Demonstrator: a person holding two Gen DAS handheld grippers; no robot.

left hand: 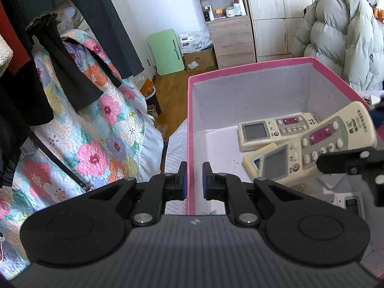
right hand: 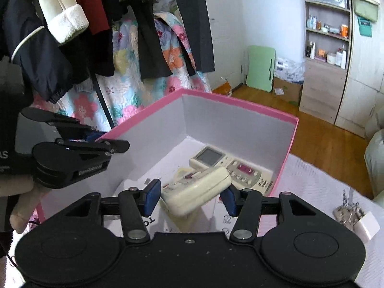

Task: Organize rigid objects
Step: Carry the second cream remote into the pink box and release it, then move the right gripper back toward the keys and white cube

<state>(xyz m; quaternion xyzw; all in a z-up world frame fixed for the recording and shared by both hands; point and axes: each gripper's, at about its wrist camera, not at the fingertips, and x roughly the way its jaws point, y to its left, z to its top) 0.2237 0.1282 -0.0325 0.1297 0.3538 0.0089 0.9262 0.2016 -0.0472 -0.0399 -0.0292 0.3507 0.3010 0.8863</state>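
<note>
At the left edge of the pink box (left hand: 189,124) we find the left gripper (left hand: 194,180) clamped on the box wall, one pad outside, one inside. Inside the box, a cream remote (left hand: 276,129) lies flat against the far wall, and a second one (left hand: 256,160) lies nearer. Further right, the right gripper (right hand: 189,196) stands over the box with a third remote (right hand: 196,194) tilted between its pads, which are apart and not pressing on it.

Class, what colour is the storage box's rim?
Pink, on the white-lined cardboard box; clearest in the left wrist view.
</note>
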